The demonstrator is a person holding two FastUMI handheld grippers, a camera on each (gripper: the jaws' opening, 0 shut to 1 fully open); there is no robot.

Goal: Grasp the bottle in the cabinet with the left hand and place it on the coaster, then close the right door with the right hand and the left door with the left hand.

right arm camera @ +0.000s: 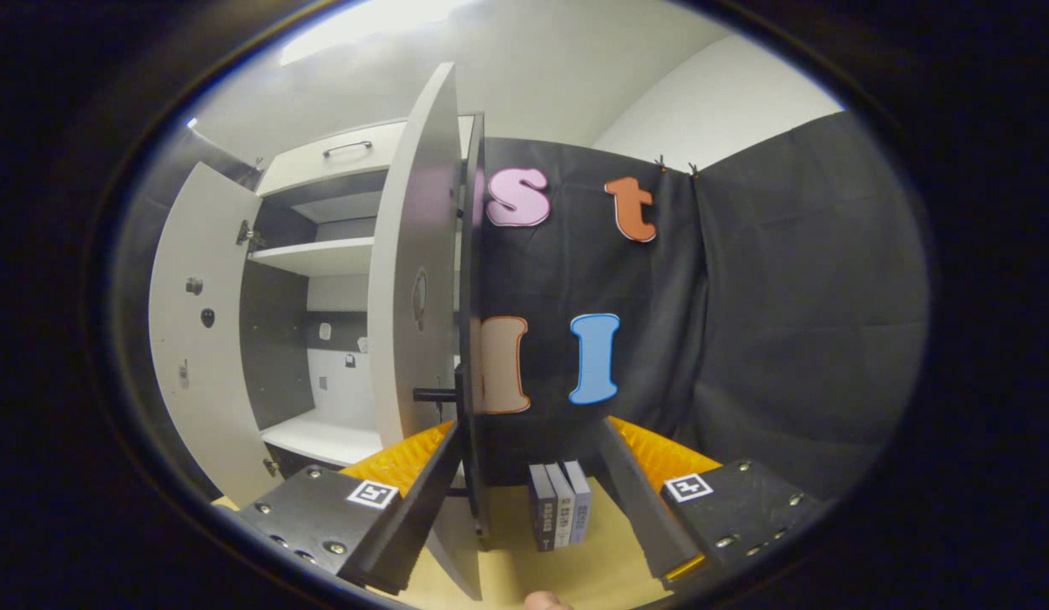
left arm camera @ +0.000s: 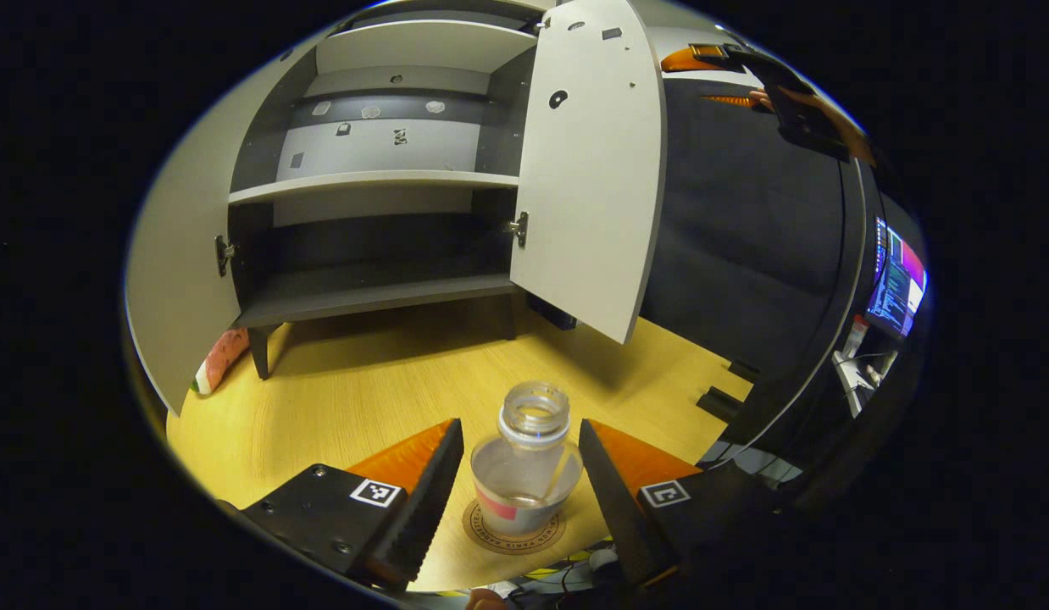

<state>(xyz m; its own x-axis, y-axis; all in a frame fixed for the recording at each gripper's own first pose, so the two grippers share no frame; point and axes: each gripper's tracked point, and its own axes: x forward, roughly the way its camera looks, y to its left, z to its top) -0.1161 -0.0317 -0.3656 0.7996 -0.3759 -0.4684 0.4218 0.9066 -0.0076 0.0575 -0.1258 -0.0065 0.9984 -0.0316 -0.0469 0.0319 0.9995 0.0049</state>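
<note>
- Between the spread fingers of the left gripper (left arm camera: 521,483), the bottle (left arm camera: 527,470) stands on the coaster (left arm camera: 513,532), released.
- The right gripper (right arm camera: 524,500) is open near the right door (right arm camera: 414,288) edge.
- Next step, I judge: push this door closed.

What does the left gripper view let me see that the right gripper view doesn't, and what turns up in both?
Left gripper view: a clear, capless bottle standing on a round coaster on the wooden table, between the open left gripper fingers, with gaps on both sides; a lit screen at the far right.

Right gripper view: the open right gripper, a drawer handle on top of the cabinet, and three small upright blocks.

Both: the cabinet with both doors open, and its right door.
</note>
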